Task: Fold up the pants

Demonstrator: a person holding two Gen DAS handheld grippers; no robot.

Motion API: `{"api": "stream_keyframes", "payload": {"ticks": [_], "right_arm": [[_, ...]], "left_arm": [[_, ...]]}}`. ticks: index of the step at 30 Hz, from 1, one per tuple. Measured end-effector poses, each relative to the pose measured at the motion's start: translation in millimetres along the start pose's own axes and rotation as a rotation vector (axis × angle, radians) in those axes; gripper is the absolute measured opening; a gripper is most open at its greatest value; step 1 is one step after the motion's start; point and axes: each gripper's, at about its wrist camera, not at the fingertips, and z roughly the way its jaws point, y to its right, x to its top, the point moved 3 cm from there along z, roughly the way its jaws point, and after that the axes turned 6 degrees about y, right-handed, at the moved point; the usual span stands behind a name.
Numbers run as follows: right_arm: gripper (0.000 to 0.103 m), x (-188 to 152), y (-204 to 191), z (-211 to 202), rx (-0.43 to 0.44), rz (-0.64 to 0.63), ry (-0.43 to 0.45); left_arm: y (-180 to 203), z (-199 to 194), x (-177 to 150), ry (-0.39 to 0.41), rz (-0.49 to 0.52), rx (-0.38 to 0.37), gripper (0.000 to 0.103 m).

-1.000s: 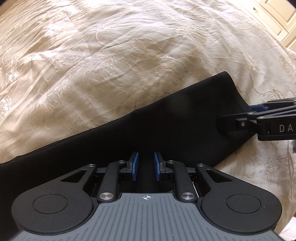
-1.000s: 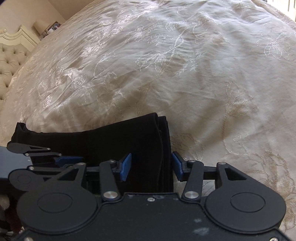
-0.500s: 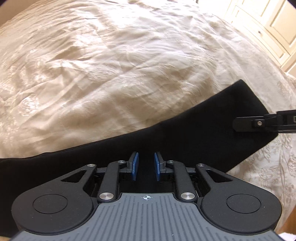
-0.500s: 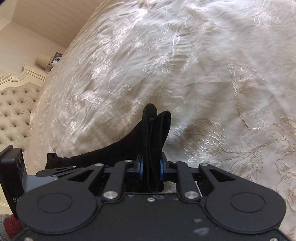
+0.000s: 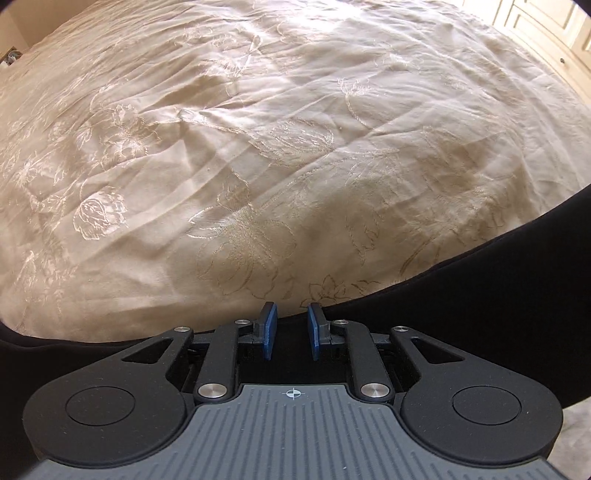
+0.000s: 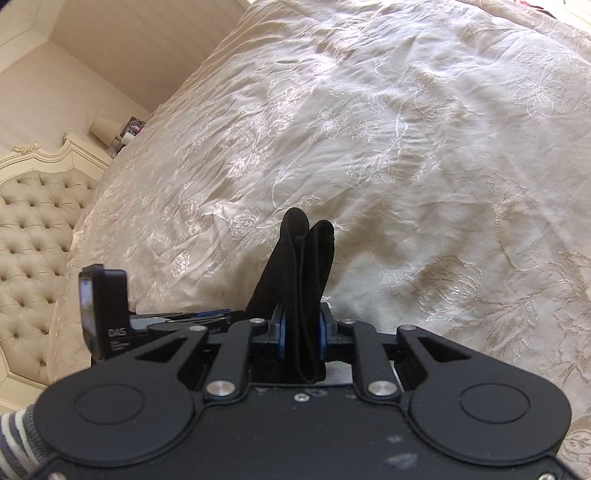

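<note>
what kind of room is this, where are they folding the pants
Most likely a bedroom. The work surface is a bed covered by a cream embroidered bedspread, with a tufted upholstered headboard at one end and pale panelled cupboard doors at the far side. The black pants hang from the right gripper above it.

Left gripper (image 5: pixel 290 328): black linkages, silver screws, blue pads (image 5: pixel 269 331), ribbed grey housing with crosshair mark. Right gripper (image 6: pixel 301 334): matching black body; grey-striped sleeve (image 6: pixel 16 439) at eight o'clock.
</note>
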Motion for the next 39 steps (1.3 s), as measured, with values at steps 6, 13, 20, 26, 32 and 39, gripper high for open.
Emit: {"api": "stream_keyframes", "payload": {"ticks": [6, 13, 20, 26, 32, 39], "right_arm": [[0.010, 1, -11, -9, -0.014, -0.013, 0.034], [0.009, -3, -16, -14, -0.032, -0.031, 0.051], [0.009, -11, -33, -18, -0.087, -0.067, 0.069], [0.009, -24, -91, -19, -0.114, -0.160, 0.104], [0.009, -59, -183, 9, -0.099, -0.308, 0.090], [0.009, -120, -251, 87, -0.116, -0.417, 0.003]], "left_arm": [[-4, -54, -20, 0.071, -0.069, -0.067, 0.018], [12, -32, -59, -0.055, -0.009, -0.084, 0.019], [-17, -55, -52, 0.018, -0.039, -0.103, 0.019], [-89, -82, -62, 0.036, -0.142, -0.069, 0.019], [-166, -104, -82, 0.033, -0.212, -0.034, 0.019], [-233, -115, -104, 0.023, -0.221, -0.015, 0.019]]}}
